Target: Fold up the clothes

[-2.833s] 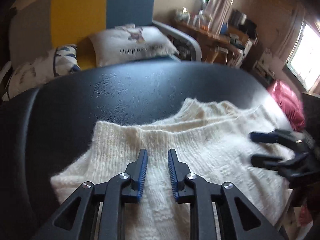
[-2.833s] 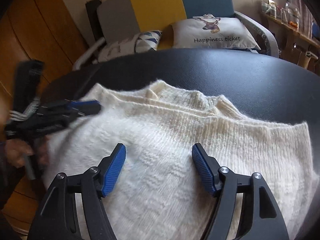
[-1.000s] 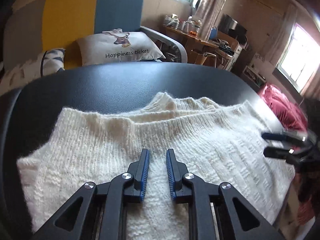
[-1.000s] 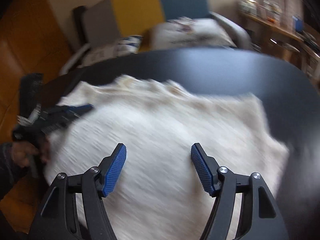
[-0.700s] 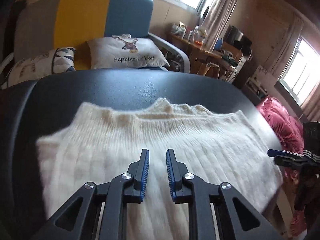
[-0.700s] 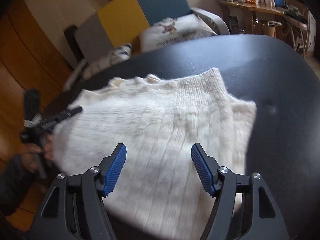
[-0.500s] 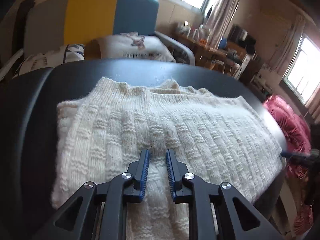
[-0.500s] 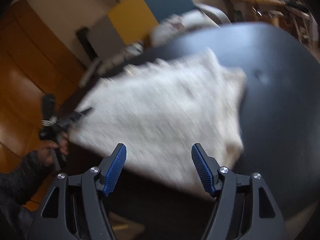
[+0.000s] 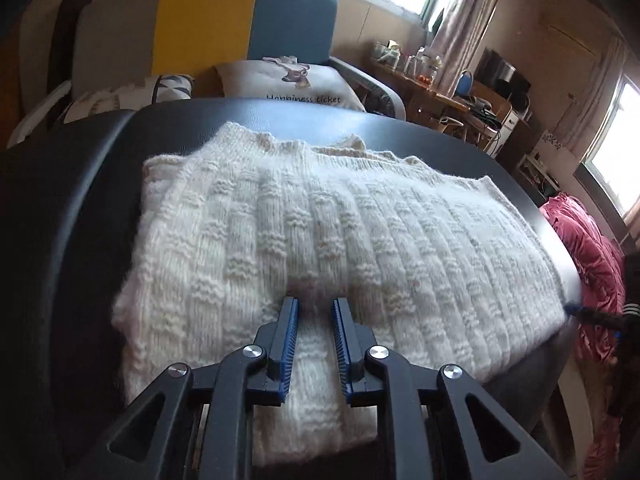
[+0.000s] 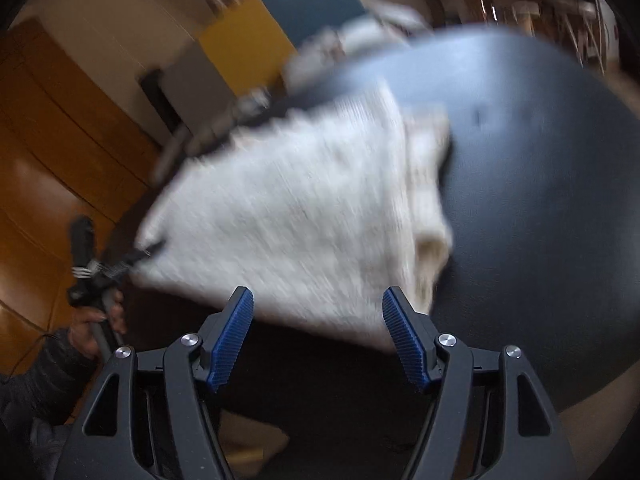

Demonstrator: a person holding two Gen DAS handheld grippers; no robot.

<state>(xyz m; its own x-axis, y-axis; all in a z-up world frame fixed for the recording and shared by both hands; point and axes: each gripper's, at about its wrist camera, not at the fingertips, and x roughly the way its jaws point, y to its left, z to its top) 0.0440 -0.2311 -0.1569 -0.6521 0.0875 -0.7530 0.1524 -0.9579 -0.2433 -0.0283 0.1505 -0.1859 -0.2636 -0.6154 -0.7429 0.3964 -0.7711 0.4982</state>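
The cream sweater (image 9: 328, 240) lay folded across the dark surface (image 9: 80, 208), reaching its near edge. The left gripper (image 9: 314, 312) pinched a sweater fold between its fingers; the right gripper (image 10: 318, 300) hung released above the near edge.

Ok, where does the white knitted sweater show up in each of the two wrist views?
Left wrist view: the white sweater fills the middle, lying on the black table.
Right wrist view: blurred, it sits left of centre, above the open right gripper.
Shared landmark: the yellow and blue armchair behind the table.
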